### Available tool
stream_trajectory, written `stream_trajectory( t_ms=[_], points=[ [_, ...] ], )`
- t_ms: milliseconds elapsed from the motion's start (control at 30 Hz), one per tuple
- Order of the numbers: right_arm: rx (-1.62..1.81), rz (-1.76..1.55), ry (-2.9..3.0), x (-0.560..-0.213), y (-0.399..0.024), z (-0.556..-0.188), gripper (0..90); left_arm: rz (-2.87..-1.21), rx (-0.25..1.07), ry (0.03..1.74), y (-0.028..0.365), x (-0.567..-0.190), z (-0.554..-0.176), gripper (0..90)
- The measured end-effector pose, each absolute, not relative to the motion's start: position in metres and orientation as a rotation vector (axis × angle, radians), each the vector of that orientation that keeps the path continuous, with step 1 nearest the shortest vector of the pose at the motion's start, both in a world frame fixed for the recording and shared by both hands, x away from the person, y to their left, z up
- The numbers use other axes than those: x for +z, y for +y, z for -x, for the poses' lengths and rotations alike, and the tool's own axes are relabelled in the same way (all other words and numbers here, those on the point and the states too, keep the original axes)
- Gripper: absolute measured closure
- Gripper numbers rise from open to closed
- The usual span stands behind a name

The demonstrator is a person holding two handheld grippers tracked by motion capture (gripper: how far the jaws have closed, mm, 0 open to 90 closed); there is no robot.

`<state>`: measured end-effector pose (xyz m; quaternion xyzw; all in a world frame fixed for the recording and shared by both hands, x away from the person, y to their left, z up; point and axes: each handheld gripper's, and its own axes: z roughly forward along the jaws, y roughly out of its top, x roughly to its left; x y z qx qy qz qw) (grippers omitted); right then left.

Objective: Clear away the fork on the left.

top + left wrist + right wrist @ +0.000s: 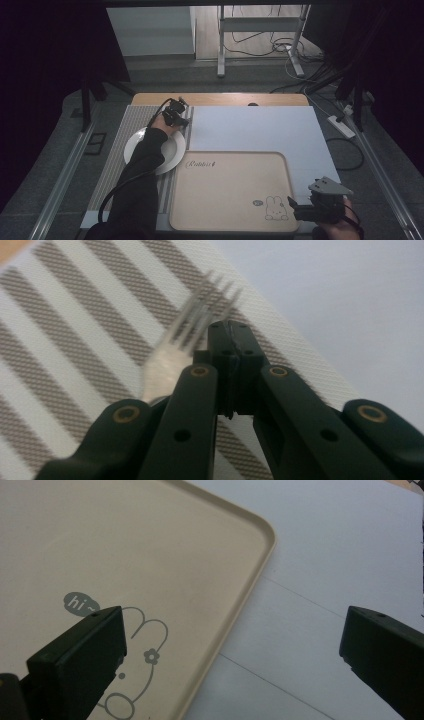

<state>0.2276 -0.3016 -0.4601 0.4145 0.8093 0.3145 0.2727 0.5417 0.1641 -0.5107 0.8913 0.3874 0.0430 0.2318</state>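
A metal fork (pixel 167 362), blurred, lies over the striped mat (pixel 70 320), just left of my left gripper (pixel 232 332) and partly beneath it. Its tines reach past the jaw tips. The jaws are pressed together, and I see nothing between their tips. In the high view that left gripper (pixel 179 114) hovers at the mat's right edge, beyond a white plate (pixel 175 150). My right gripper (pixel 232 625) stands wide open over the near right corner of a beige tray (pixel 240 595) with a rabbit drawing (pixel 145 665); nothing is between its jaws.
The beige tray (pixel 287 165) lies on a white board (pixel 260 130), right of the striped mat (pixel 122 125). My left sleeve crosses the plate. My right gripper (pixel 292 206) sits at the table's near right corner. Cables and a stand lie on the floor beyond the table.
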Motion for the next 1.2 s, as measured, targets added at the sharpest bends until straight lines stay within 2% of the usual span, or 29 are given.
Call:
stream_trajectory(
  t_ms=[33,100,267,333,367,500,600,733,867,967,1067,1200],
  points=[
    [0.846,-1.116,2.179,-0.46,-0.302,-0.228,0.0,-2.45,0.141,1.054,0.166,-0.507,-0.541,87.9],
    [0.844,-1.114,2.183,-0.46,-0.301,-0.228,0.0,-2.434,0.161,1.048,0.17,-0.501,-0.54,79.1],
    [0.837,-1.106,2.184,-0.46,-0.3,-0.227,0.0,-2.405,0.214,1.095,0.187,-0.494,-0.543,43.0],
    [0.835,-1.106,2.187,-0.46,-0.3,-0.228,0.0,-2.387,0.186,1.093,0.196,-0.496,-0.545,25.9],
    [0.835,-1.106,2.187,-0.46,-0.3,-0.228,0.0,-2.384,0.184,1.107,0.2,-0.497,-0.546,25.9],
    [0.835,-1.104,2.19,-0.461,-0.3,-0.228,0.0,-2.406,0.187,1.16,0.21,-0.505,-0.549,7.2],
    [0.834,-1.103,2.19,-0.461,-0.3,-0.228,0.0,-2.398,0.208,1.19,0.215,-0.509,-0.551,0.0],
    [0.834,-1.101,2.19,-0.461,-0.3,-0.228,0.0,-2.415,0.204,1.222,0.214,-0.516,-0.555,0.0],
    [0.836,-1.102,2.191,-0.461,-0.3,-0.228,0.0,-2.504,0.243,1.238,0.21,-0.524,-0.558,0.6],
    [0.836,-1.103,2.191,-0.461,-0.3,-0.228,0.0,-2.484,0.206,1.235,0.215,-0.525,-0.56,3.0],
    [0.834,-1.099,2.191,-0.461,-0.3,-0.227,0.0,-2.472,0.199,1.214,0.222,-0.523,-0.559,12.4],
    [0.831,-1.095,2.194,-0.461,-0.3,-0.227,0.0,-2.475,0.196,1.185,0.234,-0.519,-0.555,34.2]
  ],
)
